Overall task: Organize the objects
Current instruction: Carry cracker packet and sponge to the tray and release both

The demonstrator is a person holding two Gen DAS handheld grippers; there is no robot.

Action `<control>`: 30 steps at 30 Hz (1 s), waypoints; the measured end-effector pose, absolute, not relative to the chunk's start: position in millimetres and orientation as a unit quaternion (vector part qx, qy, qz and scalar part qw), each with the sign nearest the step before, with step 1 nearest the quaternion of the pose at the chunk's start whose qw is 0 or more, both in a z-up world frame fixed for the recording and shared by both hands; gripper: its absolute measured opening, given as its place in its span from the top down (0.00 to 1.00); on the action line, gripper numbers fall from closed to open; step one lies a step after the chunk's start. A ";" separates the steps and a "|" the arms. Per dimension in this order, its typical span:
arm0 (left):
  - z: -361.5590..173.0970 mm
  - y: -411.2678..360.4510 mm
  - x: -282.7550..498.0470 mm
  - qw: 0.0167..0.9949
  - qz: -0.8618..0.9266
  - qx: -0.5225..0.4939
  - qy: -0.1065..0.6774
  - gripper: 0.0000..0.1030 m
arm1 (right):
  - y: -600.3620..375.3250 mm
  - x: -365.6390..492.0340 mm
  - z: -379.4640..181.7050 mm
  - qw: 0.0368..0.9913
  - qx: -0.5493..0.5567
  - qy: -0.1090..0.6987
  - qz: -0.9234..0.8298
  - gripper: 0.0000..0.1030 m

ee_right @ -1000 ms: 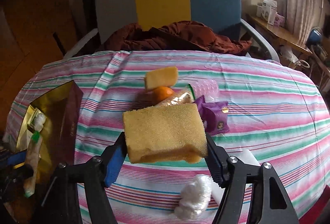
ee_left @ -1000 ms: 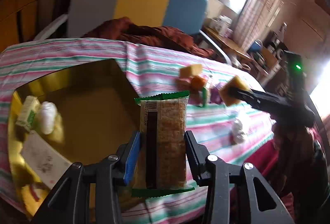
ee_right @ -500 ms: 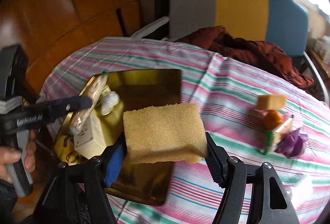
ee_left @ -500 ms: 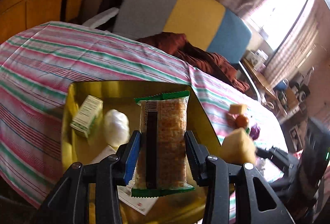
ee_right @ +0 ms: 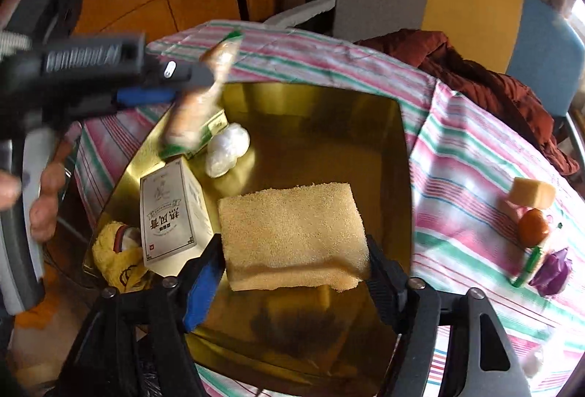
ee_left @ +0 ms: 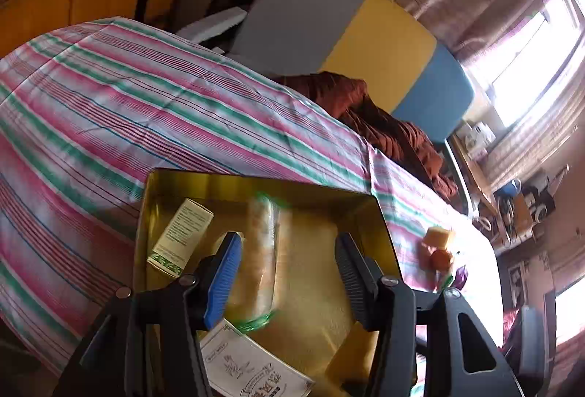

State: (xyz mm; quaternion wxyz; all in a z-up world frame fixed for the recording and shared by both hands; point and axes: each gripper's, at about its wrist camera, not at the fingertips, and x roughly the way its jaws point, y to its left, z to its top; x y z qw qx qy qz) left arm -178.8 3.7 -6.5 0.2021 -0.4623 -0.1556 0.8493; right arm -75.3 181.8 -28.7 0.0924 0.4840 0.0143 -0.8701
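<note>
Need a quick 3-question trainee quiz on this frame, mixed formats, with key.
1. True or false: the right gripper is shut on the sponge.
2. The sponge hangs over: A) the box  B) the cloth  C) the chair
3. Fill in: the left gripper has its jaws ___, with the blurred packet loose between them.

Key: 1 true; 2 A; 3 open.
</note>
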 end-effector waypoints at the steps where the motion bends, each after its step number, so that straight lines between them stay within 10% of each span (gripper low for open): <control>1: -5.5 2.5 -176.8 0.201 0.851 -0.459 -0.155 0.48 | 179.7 -74.3 -30.7 0.101 0.486 0.013 -0.868 0.27; 16: -6.9 6.2 -98.9 0.134 0.897 -0.417 -0.054 0.47 | 179.2 -42.2 -25.6 0.088 0.456 -0.018 -0.886 0.01; 30: -1.8 25.3 -47.8 0.117 0.918 -0.376 0.040 0.47 | 194.2 -18.3 -3.8 0.009 0.399 -0.003 -0.917 0.00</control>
